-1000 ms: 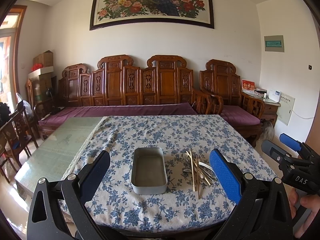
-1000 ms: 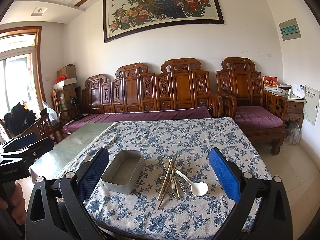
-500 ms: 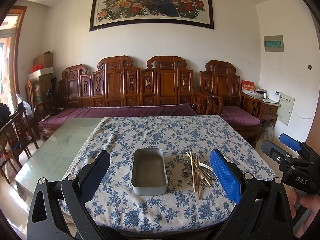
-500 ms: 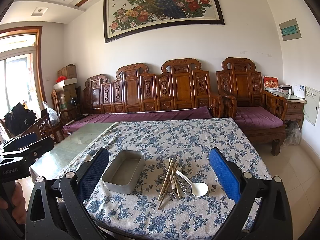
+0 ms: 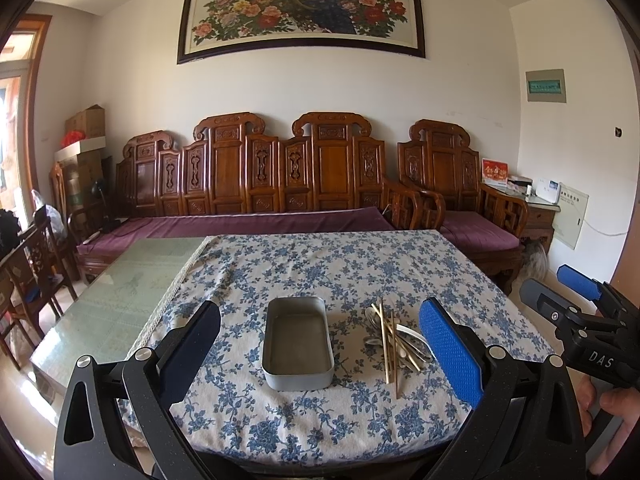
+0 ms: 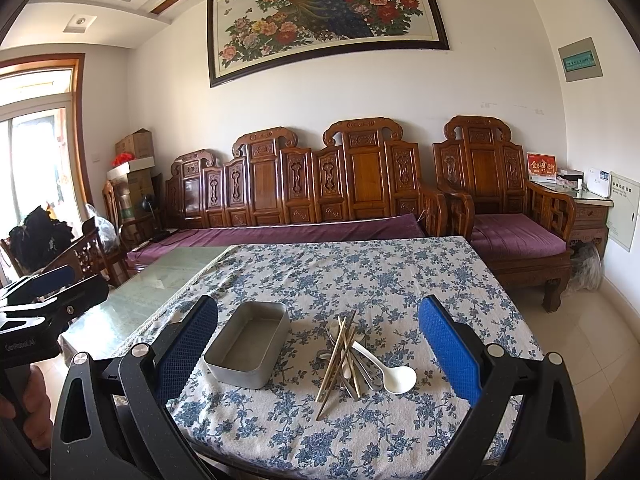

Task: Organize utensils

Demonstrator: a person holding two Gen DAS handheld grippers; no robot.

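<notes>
Both grippers, left and right, gape empty. Ahead, chopsticks and spoons lie tangled beside the tin; grabbing one could scatter the rest.

It was a home living room: a carved wooden sofa with purple cushions lined the wall under a framed peacock painting, behind a bench under a floral tablecloth.
</notes>
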